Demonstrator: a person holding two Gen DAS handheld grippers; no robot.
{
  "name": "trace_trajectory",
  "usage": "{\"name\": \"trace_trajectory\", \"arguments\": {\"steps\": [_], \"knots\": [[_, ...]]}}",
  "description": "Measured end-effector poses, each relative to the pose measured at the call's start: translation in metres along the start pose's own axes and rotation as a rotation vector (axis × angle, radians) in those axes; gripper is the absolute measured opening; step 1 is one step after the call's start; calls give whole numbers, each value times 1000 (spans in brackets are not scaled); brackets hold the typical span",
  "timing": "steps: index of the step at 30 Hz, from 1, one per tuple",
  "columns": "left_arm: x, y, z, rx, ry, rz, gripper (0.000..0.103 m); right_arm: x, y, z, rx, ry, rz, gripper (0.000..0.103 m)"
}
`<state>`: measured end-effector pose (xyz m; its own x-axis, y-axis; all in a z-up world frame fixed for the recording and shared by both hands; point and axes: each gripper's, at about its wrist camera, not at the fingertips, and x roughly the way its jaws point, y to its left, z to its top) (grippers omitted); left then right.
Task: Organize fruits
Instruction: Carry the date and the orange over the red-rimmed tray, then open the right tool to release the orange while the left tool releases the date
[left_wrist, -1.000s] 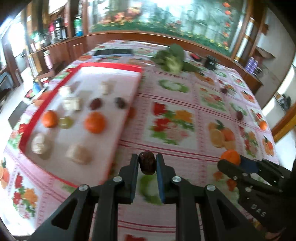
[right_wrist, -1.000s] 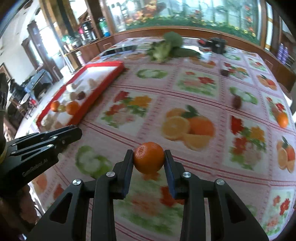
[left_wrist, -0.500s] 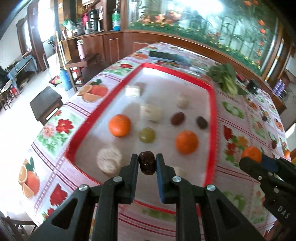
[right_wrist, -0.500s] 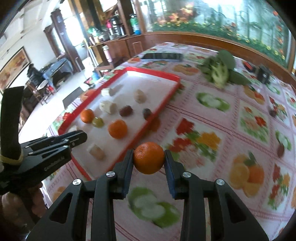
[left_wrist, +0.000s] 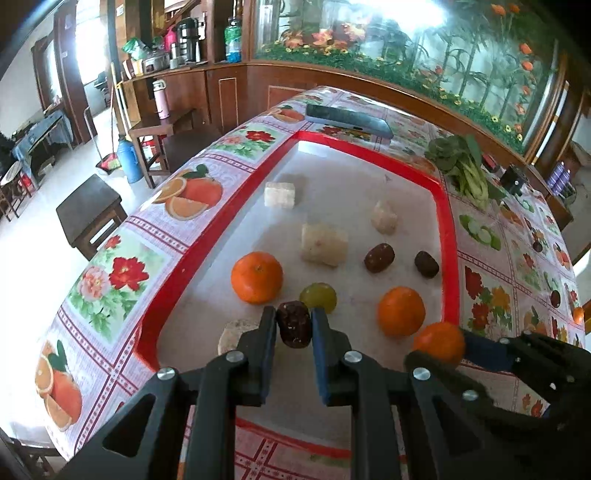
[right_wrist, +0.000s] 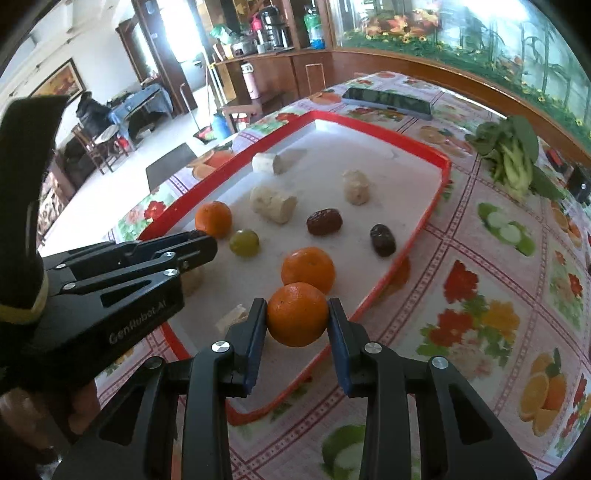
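Fruits are in both of your grippers right now. Your left gripper (left_wrist: 294, 325) is clamped on a dark brown date (left_wrist: 294, 324), held above the near part of the red-rimmed tray (left_wrist: 445, 236), just in front of the green grape (left_wrist: 318, 297). Your right gripper (right_wrist: 296, 319) is squeezed around an orange (right_wrist: 297, 314), over the tray's near right edge; in the left wrist view that same orange shows at about 4 o'clock from the date.

On the tray's white floor, seen from the right wrist camera, a loose orange (right_wrist: 308, 268) sits just beyond your held one at 12 o'clock, and another orange (right_wrist: 213, 218) lies toward 10 o'clock, with the grape between them. Two more dates rest farther in: one (right_wrist: 324, 221) near the tray's middle and one (right_wrist: 383, 240) at about 1 o'clock, close to the right rim. Several pale chunks, which you cannot identify from these views, lie across the far half (right_wrist: 272, 204) and near the close left corner.

Beyond the tray, a dark phone (right_wrist: 386, 100) lies on the fruit-print tablecloth (right_wrist: 480, 295) at 12 o'clock, and leafy greens (right_wrist: 511, 151) sit at 2 o'clock. A few small dark fruits (left_wrist: 555, 297) rest on the cloth far to the right in the left wrist view.
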<state>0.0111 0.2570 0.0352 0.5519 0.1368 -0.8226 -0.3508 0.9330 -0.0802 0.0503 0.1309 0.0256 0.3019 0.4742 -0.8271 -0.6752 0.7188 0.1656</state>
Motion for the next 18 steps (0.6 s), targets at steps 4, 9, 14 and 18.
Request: {"name": "trace_trajectory", "arguments": {"steps": [4,9,14,18], "knots": [[2,-3,1,10,-6,-4,22,7,1,2,-12,9,-3,32],[7,-5,2,11,-3,-10,22,13,3,2,-28,21,-5,32],[11,-8,3,16,3,-8,22,16,6,3,-45,26,-9,32],[13,-8,4,16,10,-8,22,19,7,3,-62,32,-13,32]]}}
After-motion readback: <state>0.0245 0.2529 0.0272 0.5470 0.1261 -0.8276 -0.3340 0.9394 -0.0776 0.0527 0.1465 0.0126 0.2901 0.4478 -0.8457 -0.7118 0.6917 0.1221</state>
